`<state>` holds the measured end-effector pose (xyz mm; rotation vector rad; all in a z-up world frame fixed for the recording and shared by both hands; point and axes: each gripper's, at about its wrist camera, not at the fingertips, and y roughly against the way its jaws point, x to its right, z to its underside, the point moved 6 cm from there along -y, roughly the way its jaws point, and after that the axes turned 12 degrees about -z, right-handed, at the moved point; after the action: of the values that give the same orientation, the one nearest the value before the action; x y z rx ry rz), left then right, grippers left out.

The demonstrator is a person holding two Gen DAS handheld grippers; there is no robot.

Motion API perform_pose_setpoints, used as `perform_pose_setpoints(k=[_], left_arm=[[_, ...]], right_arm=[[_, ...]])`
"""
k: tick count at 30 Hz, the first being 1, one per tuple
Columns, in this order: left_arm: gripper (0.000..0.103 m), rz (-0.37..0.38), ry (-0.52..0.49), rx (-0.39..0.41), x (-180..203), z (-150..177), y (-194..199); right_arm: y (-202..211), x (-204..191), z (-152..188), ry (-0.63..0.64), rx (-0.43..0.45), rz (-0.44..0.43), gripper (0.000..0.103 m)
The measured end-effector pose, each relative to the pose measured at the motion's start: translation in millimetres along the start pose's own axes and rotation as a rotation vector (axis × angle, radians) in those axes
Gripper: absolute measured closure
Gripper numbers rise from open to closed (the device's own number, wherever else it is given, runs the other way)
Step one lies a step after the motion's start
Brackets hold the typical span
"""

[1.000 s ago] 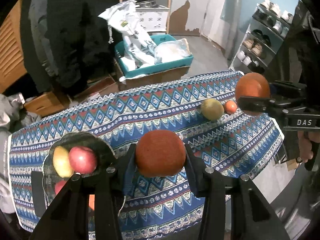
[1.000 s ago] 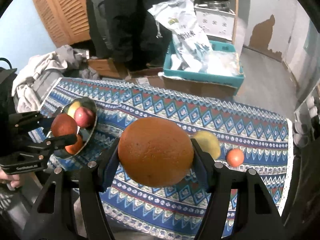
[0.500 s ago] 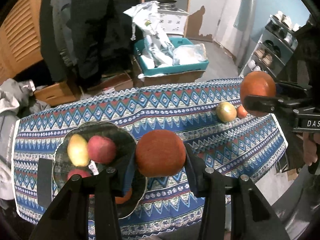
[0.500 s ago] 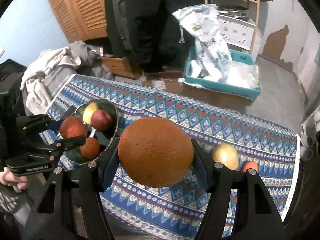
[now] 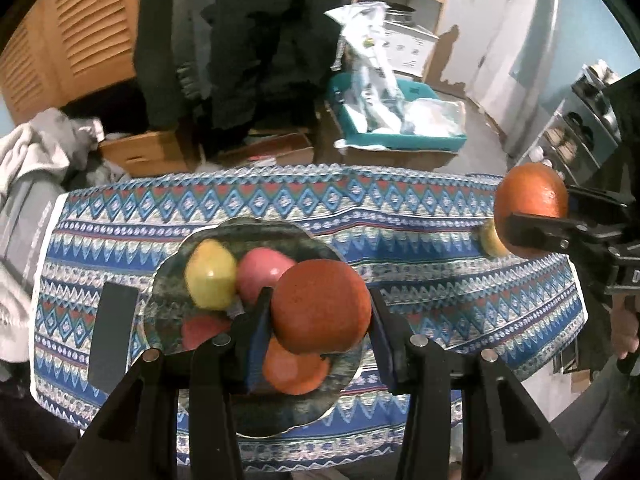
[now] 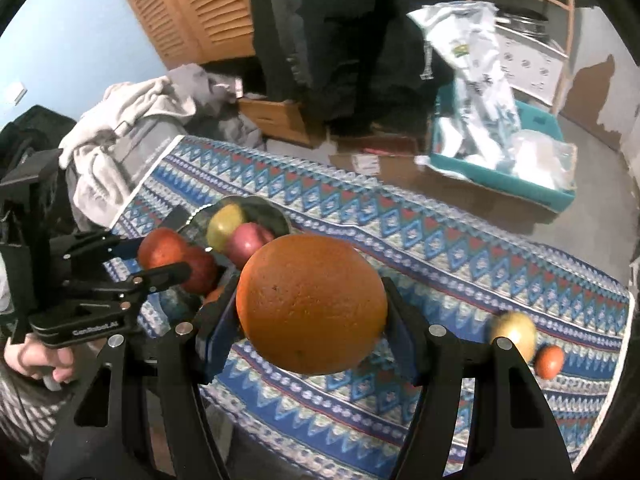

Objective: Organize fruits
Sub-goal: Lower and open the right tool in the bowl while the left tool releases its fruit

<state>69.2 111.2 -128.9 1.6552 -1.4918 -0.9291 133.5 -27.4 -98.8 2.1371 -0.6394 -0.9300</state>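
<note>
My left gripper [image 5: 320, 312] is shut on a dark red-orange round fruit [image 5: 316, 288], held just above the near side of a dark plate [image 5: 168, 280]. The plate holds a yellow fruit [image 5: 210, 274], a pink apple [image 5: 260, 270], a red fruit [image 5: 202, 330] and an orange one [image 5: 294, 372]. My right gripper [image 6: 310, 300] is shut on a large orange [image 6: 310, 320], over the patterned cloth to the right of the plate [image 6: 276, 216]. On the cloth at the far right lie a yellow-green fruit [image 6: 514, 334] and a small orange fruit [image 6: 550, 360].
A black flat rectangle [image 5: 114, 332] lies on the cloth left of the plate. Behind the table stands a person in dark clothes [image 5: 248, 40]. A teal bin of bags [image 5: 400, 136] sits on the floor, and grey clothes [image 6: 132, 120] are heaped past the left end.
Both grippers have moved left along the table with their fruits still held. The plate has come under my left gripper, and the loose fruits have slid toward the right edge of both views.
</note>
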Motion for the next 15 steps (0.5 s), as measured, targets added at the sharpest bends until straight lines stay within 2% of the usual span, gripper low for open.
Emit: perform_pose_setpoints(k=[10, 15], left_arm=[[0.057, -0.027, 0.064, -0.06, -36.8, 15.6, -28.4], [0.057, 0.013, 0.12, -0.135, -46.7, 26.6, -54.4]], right_arm=[[-52.5, -30.4, -14.1, -0.008, -0.069, -0.072, 0.036], [-81.8, -33.4, -14.9, -0.013, -0.115, -0.081, 0.036]])
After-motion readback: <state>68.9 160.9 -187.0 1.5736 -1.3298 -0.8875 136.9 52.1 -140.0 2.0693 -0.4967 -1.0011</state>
